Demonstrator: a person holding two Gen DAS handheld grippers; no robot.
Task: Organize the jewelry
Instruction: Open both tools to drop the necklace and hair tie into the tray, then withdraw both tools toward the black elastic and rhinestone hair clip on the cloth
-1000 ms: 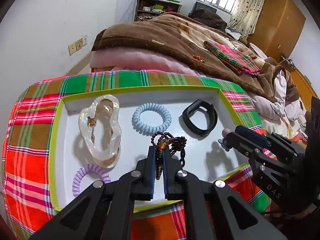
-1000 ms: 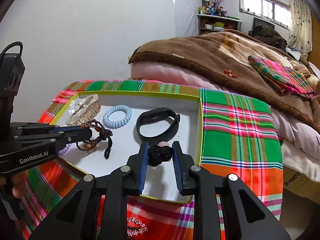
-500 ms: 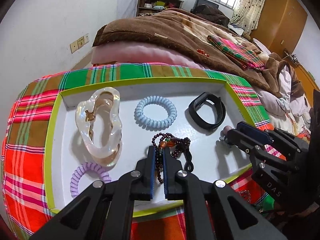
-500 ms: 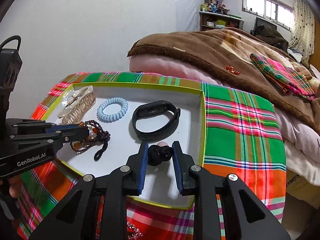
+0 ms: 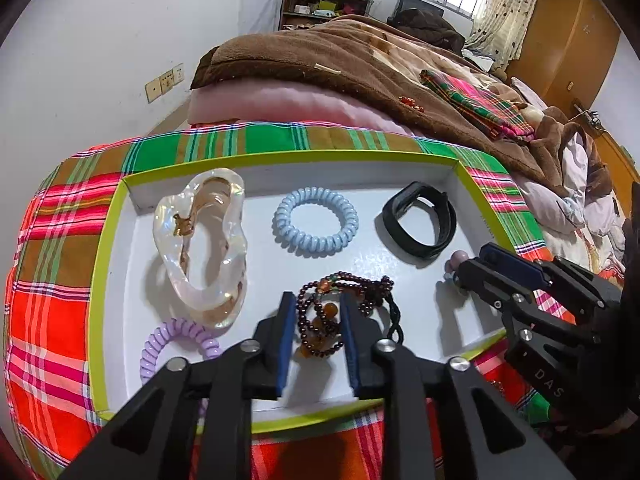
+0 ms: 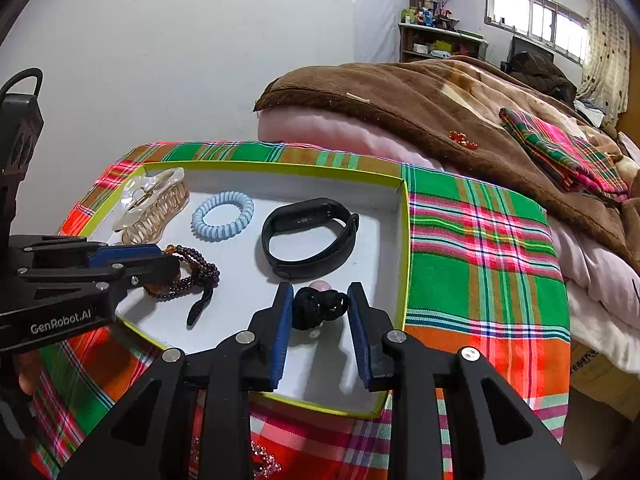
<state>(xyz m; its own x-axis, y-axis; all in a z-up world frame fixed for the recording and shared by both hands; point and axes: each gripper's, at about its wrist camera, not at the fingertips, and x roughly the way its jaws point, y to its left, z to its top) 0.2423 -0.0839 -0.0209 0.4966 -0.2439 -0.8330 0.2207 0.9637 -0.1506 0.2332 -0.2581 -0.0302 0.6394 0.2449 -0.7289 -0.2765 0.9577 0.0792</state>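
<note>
A white tray with a lime rim (image 5: 108, 240) (image 6: 402, 240) lies on a plaid cloth. In it are a clear hair claw (image 5: 200, 240) (image 6: 154, 208), a blue coil hair tie (image 5: 316, 222) (image 6: 223, 216), a black wristband (image 5: 420, 224) (image 6: 310, 236), a purple coil tie (image 5: 176, 344) and a dark red bead bracelet (image 5: 320, 324) (image 6: 188, 272). My left gripper (image 5: 317, 312) (image 6: 160, 260) is open, its jaws either side of the bracelet on the tray floor. My right gripper (image 6: 320, 304) (image 5: 454, 270) holds a black knotted cord piece with a pink bead (image 6: 318, 308) low over the tray's right front.
A sparkly brooch (image 6: 264, 460) lies on the plaid cloth (image 6: 480, 260) in front of the tray. Behind is a bed with a brown blanket (image 6: 420, 96) and a folded plaid cloth (image 6: 560, 152). A white wall stands at left.
My left gripper has opened and let go of the bead bracelet, which now lies on the tray floor. My right gripper's jaws have spread a little around the black cord piece.
</note>
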